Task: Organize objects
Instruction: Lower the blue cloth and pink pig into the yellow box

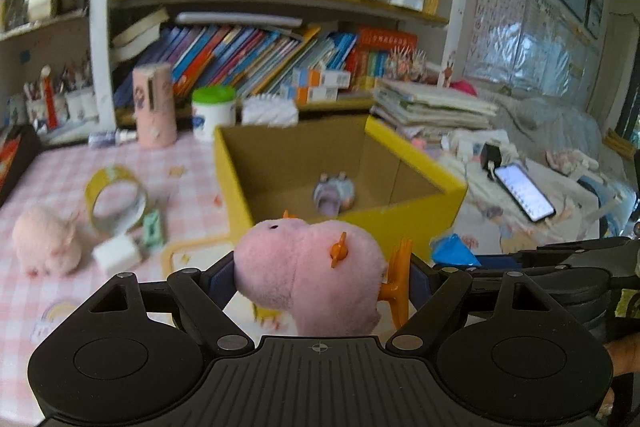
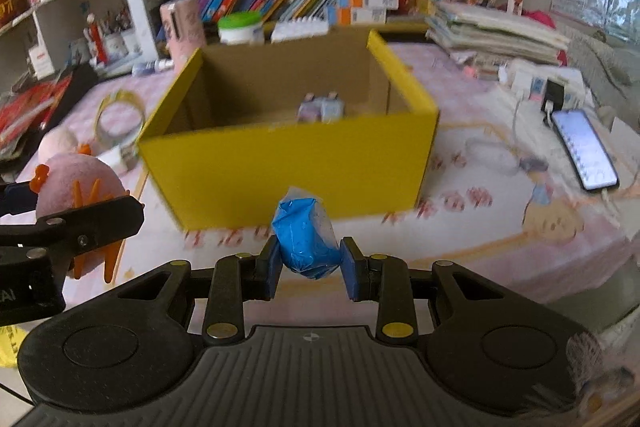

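Observation:
My left gripper (image 1: 316, 279) is shut on a pink plush toy (image 1: 308, 271) with orange plastic limbs, held above the table in front of the open yellow cardboard box (image 1: 420, 223). My right gripper (image 2: 313, 267) is shut on a blue packet in clear wrap (image 2: 306, 235), held in front of the same box (image 2: 288, 171). A small purple toy (image 1: 334, 193) lies on the box floor and also shows in the right wrist view (image 2: 321, 111). The plush and left gripper show at the left of the right wrist view (image 2: 76, 187).
On the pink checked tablecloth (image 1: 48, 179) lie a tape roll (image 1: 116, 199), a second pink plush (image 1: 48, 243), a white block (image 1: 118, 255) and a green item (image 1: 152, 227). A lit phone (image 2: 586, 149) lies to the right. Bookshelves (image 1: 260, 55) stand behind.

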`<state>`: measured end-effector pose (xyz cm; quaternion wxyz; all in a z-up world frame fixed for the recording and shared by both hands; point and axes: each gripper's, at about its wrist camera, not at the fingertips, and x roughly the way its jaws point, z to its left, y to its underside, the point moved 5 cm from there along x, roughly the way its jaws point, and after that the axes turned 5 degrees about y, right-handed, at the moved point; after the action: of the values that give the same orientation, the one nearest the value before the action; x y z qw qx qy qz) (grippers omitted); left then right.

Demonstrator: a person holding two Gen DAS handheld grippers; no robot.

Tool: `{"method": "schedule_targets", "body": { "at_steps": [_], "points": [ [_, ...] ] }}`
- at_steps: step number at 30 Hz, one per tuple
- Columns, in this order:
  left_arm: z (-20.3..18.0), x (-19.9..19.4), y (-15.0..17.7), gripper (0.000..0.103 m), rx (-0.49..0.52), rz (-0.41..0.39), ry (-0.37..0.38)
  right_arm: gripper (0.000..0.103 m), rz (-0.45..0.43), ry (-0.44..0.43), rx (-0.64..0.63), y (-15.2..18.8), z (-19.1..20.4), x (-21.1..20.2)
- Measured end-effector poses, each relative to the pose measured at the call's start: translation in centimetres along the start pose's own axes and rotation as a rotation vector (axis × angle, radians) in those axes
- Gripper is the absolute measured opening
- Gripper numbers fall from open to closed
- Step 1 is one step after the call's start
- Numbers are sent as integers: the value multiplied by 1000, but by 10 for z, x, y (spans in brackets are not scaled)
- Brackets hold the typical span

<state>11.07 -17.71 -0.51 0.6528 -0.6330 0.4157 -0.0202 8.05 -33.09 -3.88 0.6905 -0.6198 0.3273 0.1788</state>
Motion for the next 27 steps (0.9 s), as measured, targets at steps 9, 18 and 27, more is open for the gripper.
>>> {"method": "schedule_targets", "body": {
  "at_steps": [9, 18, 27],
  "points": [
    [-12, 32, -35, 83, 33, -45, -35, 29, -72, -44, 17, -55, -31, 14],
    [-11, 56, -48, 83, 54, -35, -88, 29, -95, -80, -32, -85, -36, 34],
    [2, 89, -61, 83, 94, 0, -160, 29, -84, -99, -131, -111, -27, 73]
  ]
}}
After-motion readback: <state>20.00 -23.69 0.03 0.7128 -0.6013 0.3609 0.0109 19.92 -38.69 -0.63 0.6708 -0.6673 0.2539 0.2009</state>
